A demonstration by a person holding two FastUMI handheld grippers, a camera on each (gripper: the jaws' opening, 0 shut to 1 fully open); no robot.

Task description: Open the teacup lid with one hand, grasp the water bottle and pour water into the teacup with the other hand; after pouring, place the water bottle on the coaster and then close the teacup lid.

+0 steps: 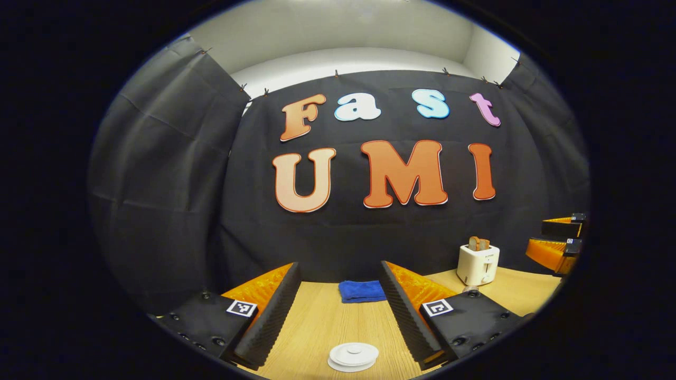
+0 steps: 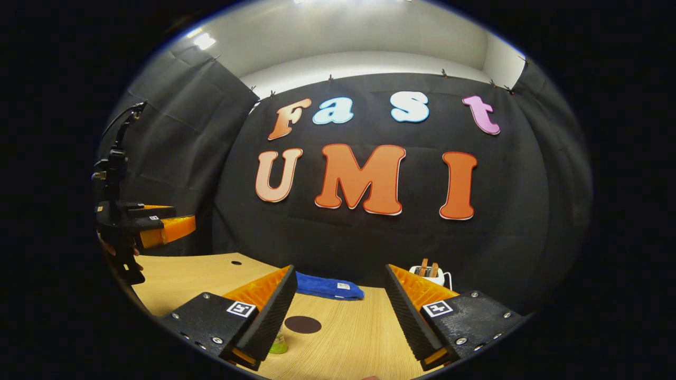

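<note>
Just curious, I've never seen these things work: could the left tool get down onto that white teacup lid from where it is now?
Probably yes. The left tool is open, and the white lid lies on the bare table just ahead, between its fingers, with nothing across the way. It would only need to come down.

A folded blue cloth (image 1: 362, 291) lies at the wooden table's (image 1: 327, 322) far edge — a white toaster (image 1: 478, 264) holds 2 slices.

Booth lit evenly from overhead; ceiling lamp (image 2: 205, 40) glares top left in right gripper view. Fisheye bends edges; sharp focus, soft shadows on table (image 1: 322, 322).
</note>
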